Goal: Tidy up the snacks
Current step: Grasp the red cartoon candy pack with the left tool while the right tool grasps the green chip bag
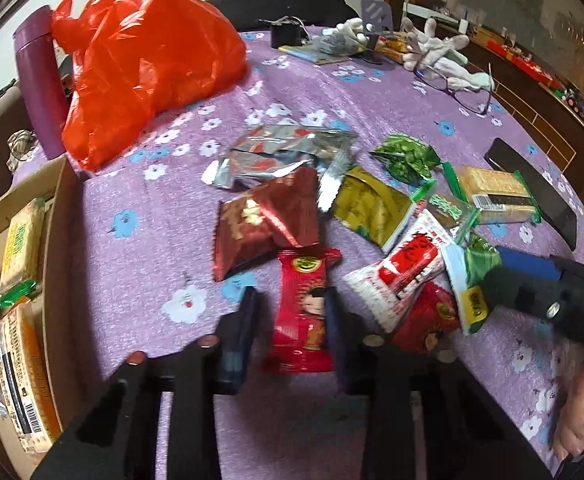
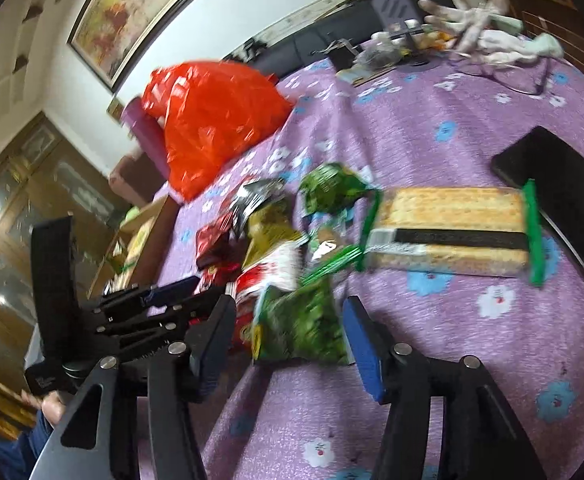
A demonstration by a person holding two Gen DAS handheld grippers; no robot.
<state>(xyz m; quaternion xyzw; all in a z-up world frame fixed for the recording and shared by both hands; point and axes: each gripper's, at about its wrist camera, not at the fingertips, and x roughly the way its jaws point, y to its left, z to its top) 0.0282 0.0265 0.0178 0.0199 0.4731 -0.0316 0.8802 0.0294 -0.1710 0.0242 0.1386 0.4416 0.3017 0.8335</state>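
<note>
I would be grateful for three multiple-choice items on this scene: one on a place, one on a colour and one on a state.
1. In the left wrist view, where is the box relative to the loose snacks?
A. left of them
B. right of them
C. beyond them

2. What colour is the plastic bag?
A. blue
B. green
C. red-orange

3. How is the left gripper?
A. open, with nothing between its fingers
B. shut on the red packet
C. open around the bag

Answers:
1 A: the box lies at the picture's left edge.
2 C: the bag is bright red-orange.
3 B: both pads press the packet's sides.
</note>
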